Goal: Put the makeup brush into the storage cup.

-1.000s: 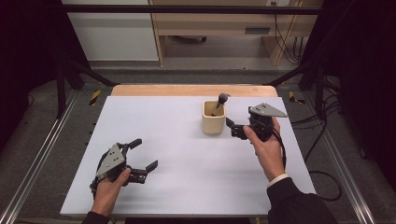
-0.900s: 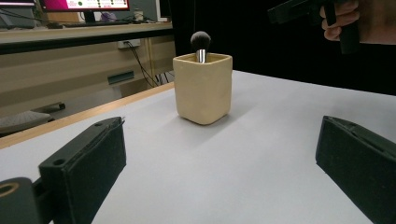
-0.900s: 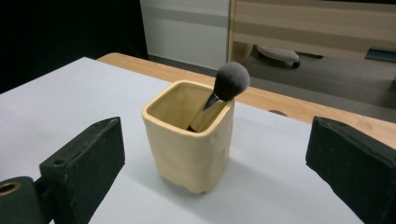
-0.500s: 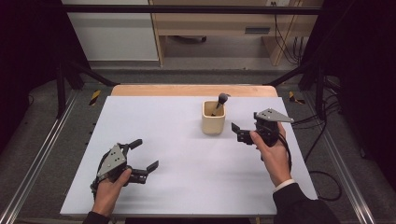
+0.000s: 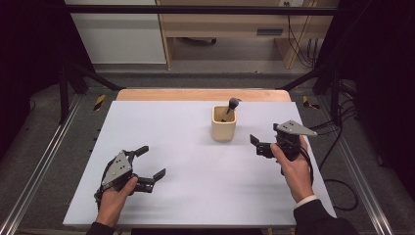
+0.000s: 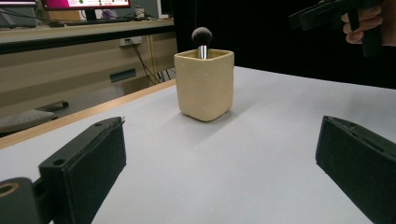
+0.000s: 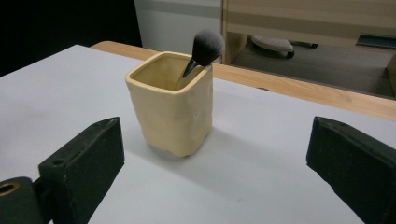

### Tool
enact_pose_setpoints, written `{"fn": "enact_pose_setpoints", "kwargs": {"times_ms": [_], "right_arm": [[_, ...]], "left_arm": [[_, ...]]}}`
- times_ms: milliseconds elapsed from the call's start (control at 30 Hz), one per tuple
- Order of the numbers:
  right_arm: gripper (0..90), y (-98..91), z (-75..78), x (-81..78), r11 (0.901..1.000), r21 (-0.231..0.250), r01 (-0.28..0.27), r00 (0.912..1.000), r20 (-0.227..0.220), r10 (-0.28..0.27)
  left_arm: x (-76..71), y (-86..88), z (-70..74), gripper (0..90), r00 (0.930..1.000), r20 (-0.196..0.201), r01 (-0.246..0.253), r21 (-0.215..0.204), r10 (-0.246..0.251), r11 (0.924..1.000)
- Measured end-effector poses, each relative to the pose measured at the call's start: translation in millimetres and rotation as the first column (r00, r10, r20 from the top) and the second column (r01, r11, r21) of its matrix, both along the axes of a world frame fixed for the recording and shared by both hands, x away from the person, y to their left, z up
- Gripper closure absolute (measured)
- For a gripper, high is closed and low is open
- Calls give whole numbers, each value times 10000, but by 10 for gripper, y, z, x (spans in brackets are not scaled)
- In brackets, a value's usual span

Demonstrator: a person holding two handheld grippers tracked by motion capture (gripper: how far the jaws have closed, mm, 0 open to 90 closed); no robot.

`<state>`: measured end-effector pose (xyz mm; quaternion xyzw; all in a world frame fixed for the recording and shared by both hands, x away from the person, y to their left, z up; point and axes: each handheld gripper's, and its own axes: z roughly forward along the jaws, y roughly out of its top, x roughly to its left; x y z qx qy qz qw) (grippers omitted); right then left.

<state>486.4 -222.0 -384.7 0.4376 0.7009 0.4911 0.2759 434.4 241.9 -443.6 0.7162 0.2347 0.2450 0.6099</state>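
Observation:
A pale yellow square cup (image 5: 224, 124) stands upright on the white table (image 5: 195, 196), right of centre toward the back. A makeup brush (image 5: 231, 105) with a dark bristle head leans inside it, head up. My right gripper (image 5: 256, 145) hovers open just right of the cup, a short gap away, with nothing between its jaws. In the right gripper view the cup (image 7: 170, 110) and brush (image 7: 205, 48) sit close ahead. My left gripper (image 5: 150, 162) rests open and holding nothing at the front left. From the left gripper view the cup (image 6: 204, 84) stands farther off.
A wooden strip (image 5: 200, 95) borders the table's far edge. Metal rails (image 5: 44, 156) run along both sides. Cables (image 5: 337, 147) trail off the right edge. Wooden furniture (image 5: 230, 29) stands on the floor behind the table.
My right gripper has drawn back from the cup, toward the near right of the table. The left gripper has stayed put.

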Motion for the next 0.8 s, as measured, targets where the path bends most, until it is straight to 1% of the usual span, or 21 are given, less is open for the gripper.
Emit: {"fn": "enact_pose_setpoints", "kwargs": {"times_ms": [133,167,233,400,433,500,633,667,800], "right_arm": [[45,-92,-29,-53,9998,101,158,9998,72,-158],[45,-114,-38,-58,9999,38,166,9998,73,-166],[46,-165,-71,-75,9997,67,238,9997,85,-239],[51,-232,-126,-105,9991,143,388,9992,60,-389],[51,-248,-132,-109,9991,94,405,9991,79,-406],[52,-276,-142,-130,9987,210,467,9989,95,-469],[53,-319,-156,-167,9987,148,478,9988,105,-480],[55,-336,-159,-185,9987,159,493,9986,184,-496],[60,-365,-166,-231,9982,294,519,9983,266,-527]], "left_arm": [[-2,3,3,15,10000,9,-10,-48,10,10000],[0,4,2,16,10000,1,-13,-42,13,10000],[4,4,-1,16,10000,-2,-6,-13,6,10000],[7,7,-3,16,10000,-5,1,-43,-1,10000],[9,8,-3,16,10000,-4,-3,-38,3,10000],[8,8,-3,15,10000,-3,-4,-41,4,10000],[8,4,-2,16,10000,5,23,-16,-23,10000],[10,3,-4,15,10000,3,26,-15,-26,10000],[6,2,-2,16,10000,-4,5,1,-5,10000]]}}
